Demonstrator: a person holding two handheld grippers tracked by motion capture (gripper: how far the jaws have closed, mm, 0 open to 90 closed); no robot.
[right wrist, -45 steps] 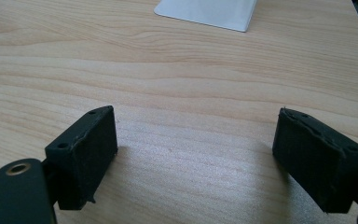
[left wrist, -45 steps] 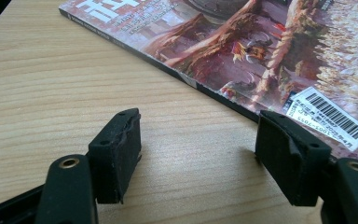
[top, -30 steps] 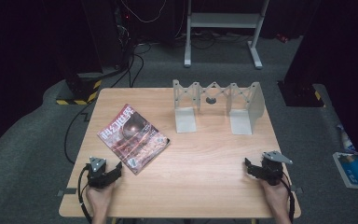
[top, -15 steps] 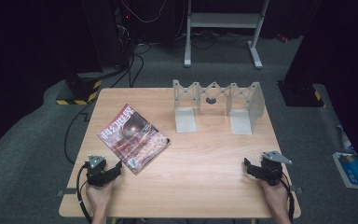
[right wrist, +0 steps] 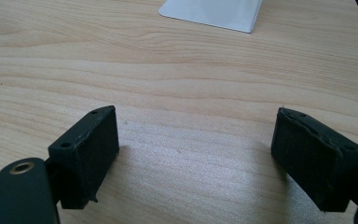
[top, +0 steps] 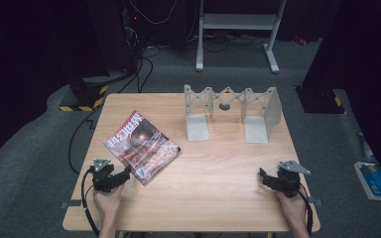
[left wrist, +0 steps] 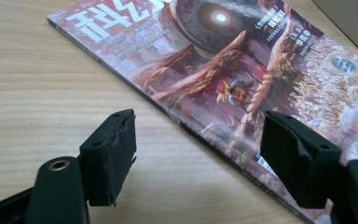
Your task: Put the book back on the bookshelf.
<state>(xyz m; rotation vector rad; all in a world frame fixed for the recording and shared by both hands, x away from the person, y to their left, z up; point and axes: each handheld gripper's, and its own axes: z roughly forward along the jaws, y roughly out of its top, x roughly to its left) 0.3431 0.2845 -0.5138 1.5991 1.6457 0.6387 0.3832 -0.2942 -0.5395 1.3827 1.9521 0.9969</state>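
Observation:
A magazine (top: 141, 146) with a reddish cover lies flat and askew on the left half of the wooden table (top: 218, 183). My left gripper (top: 127, 173) sits low at its near corner, pointing at it. In the left gripper view the magazine (left wrist: 223, 60) has its spine edge running between the jaws of the left gripper (left wrist: 198, 154). The jaws stand open and have just been opening, and the pads touch nothing. My right gripper (top: 264, 176) rests near the table's front right. It is open over bare wood (right wrist: 196, 154).
A grey metal expanding rack (top: 230, 111) stands at the back middle of the table, and one of its flat feet (right wrist: 209, 11) is ahead of the right gripper. On the floor are a blue box (top: 377, 181), a white stand (top: 235, 29) and cables.
The left gripper has edged slightly toward the magazine's near corner. The right gripper has stayed put.

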